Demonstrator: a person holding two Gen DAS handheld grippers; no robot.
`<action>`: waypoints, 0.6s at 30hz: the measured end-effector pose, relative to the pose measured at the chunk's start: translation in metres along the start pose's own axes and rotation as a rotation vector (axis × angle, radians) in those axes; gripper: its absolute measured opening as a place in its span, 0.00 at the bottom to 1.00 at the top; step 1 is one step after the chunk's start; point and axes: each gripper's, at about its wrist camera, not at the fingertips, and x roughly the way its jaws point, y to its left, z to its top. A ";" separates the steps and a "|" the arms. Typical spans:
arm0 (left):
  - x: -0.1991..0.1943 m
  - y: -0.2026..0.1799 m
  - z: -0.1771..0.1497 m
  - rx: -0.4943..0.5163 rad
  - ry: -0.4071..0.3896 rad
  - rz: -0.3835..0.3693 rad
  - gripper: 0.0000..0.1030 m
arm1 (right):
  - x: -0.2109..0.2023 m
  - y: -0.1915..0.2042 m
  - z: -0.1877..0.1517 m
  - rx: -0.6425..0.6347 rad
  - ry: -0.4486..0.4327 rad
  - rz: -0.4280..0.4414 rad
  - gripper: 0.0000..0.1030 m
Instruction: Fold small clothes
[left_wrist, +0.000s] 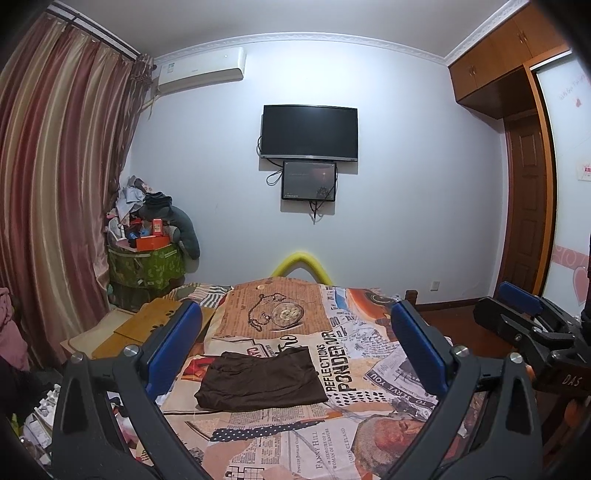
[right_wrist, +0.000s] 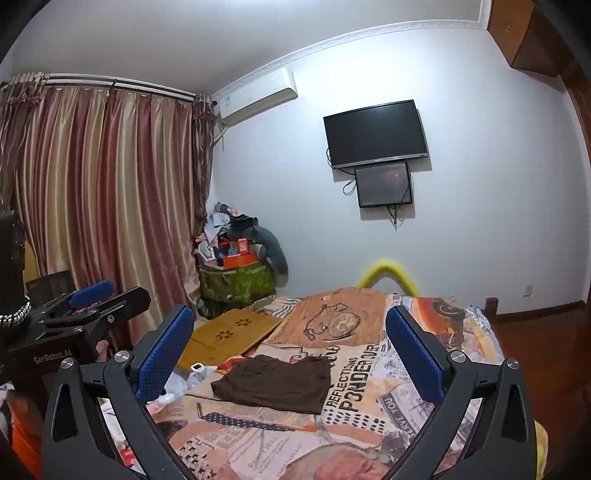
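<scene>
A small dark brown garment lies folded flat as a rectangle on the bed's newspaper-print cover. In the right wrist view the same brown garment lies left of centre on the cover. My left gripper is raised above the bed, open and empty, with the garment between and below its blue pads. My right gripper is also open and empty, held above the bed. The right gripper shows at the right edge of the left wrist view, and the left gripper shows at the left edge of the right wrist view.
A wooden lap tray lies at the bed's left edge. A green box piled with clothes and boxes stands in the corner by the striped curtains. A TV hangs on the far wall. A yellow foam bar rises behind the bed.
</scene>
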 end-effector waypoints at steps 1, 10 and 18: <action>0.000 0.000 0.000 0.001 0.001 0.000 1.00 | 0.000 0.000 0.000 0.000 0.001 -0.001 1.00; 0.000 0.001 0.000 0.000 0.000 -0.001 1.00 | 0.001 0.000 0.001 0.002 0.005 -0.003 1.00; 0.002 -0.003 -0.001 -0.010 0.014 -0.016 1.00 | 0.001 -0.001 0.001 0.000 0.001 -0.004 1.00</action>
